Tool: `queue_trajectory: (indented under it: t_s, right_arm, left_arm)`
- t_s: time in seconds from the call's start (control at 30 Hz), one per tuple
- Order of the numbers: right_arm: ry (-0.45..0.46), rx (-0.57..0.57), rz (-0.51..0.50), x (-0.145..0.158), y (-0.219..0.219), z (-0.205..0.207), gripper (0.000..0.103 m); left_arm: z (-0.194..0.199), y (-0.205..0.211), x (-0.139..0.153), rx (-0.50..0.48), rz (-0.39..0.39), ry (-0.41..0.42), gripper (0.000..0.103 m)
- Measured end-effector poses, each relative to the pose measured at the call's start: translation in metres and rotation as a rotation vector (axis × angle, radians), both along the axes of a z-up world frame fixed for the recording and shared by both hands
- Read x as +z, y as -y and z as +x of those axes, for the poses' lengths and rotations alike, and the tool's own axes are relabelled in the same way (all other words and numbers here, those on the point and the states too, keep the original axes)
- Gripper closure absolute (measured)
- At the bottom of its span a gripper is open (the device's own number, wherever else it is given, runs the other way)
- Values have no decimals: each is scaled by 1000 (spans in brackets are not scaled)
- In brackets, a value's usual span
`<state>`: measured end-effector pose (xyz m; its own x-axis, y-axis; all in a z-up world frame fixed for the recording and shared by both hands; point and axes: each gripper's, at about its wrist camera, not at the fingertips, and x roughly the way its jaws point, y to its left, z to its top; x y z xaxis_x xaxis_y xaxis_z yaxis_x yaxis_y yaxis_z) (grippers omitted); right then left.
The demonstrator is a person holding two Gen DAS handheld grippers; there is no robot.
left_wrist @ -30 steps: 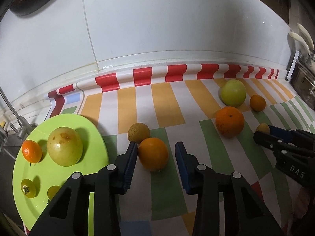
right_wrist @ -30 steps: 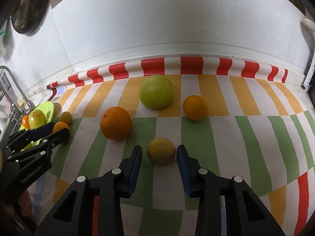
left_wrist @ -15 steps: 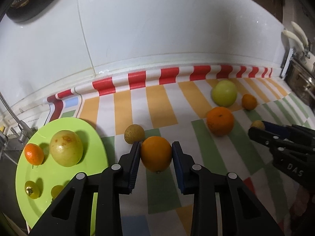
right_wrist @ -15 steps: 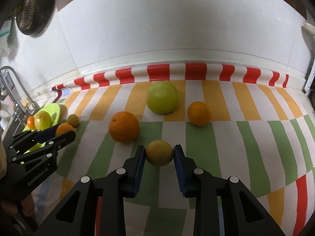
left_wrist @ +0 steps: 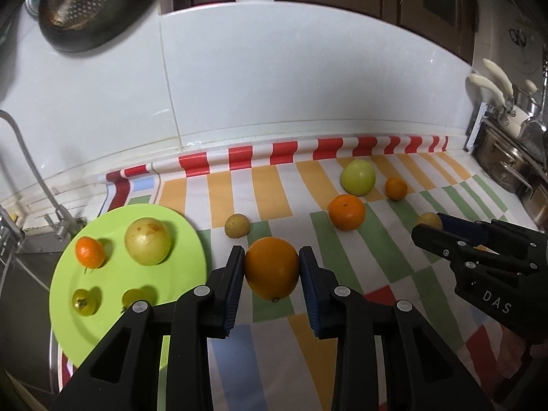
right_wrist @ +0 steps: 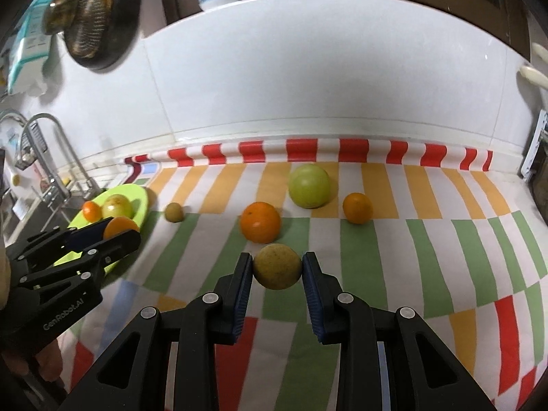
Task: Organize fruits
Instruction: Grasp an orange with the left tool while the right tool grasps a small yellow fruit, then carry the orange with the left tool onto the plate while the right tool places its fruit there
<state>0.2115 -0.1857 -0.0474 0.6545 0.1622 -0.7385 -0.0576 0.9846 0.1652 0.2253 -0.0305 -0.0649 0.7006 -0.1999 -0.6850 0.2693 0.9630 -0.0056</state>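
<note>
A kitchen counter draped in a striped cloth [left_wrist: 246, 191] of orange, green and white bands, edged in red and white, runs beneath a white tiled wall [left_wrist: 308, 78]; a dark perforated pan [left_wrist: 92, 3] hangs at upper left and steel pots [left_wrist: 513, 157] crowd the right edge.

At lower centre of the left wrist view, the left gripper [left_wrist: 271, 270] is clamped on a large smooth orange [left_wrist: 271, 269], both pads pressed to its sides. To its left a lime-green plate [left_wrist: 102, 315] carries a small tangerine [left_wrist: 90, 251], a blotched yellow-green fruit [left_wrist: 148, 245] and two small yellow fruits [left_wrist: 83, 301].

In the right wrist view, the right gripper [right_wrist: 277, 270] is clamped on a dull yellow-brown round fruit [right_wrist: 277, 271], held at lower centre. Behind it on the cloth lie a bright orange [right_wrist: 260, 222], a pale green apple-like fruit [right_wrist: 309, 186], a smaller orange [right_wrist: 357, 208] and a small brownish fruit [right_wrist: 174, 211].

Only the left view shows the plate's full contents and the pots; only the right view shows the curved tap [right_wrist: 44, 144] at the left edge.
</note>
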Motion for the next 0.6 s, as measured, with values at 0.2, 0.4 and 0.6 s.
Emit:
queue_trajectory:
  t_s: [0.2,0.4,0.6]
  right_arm:
    - [37,28,0,20,-15,-20,72]
    - [72,58,1,38,-32,-35,72]
    - [100,89,4,50,-53,-46,72]
  left_arm:
    - [-27,-15,15,14,-14,25,71]
    - [-50,-31,27,37,-20,55,71]
    - [-68,-55,38,70,-19,83,71]
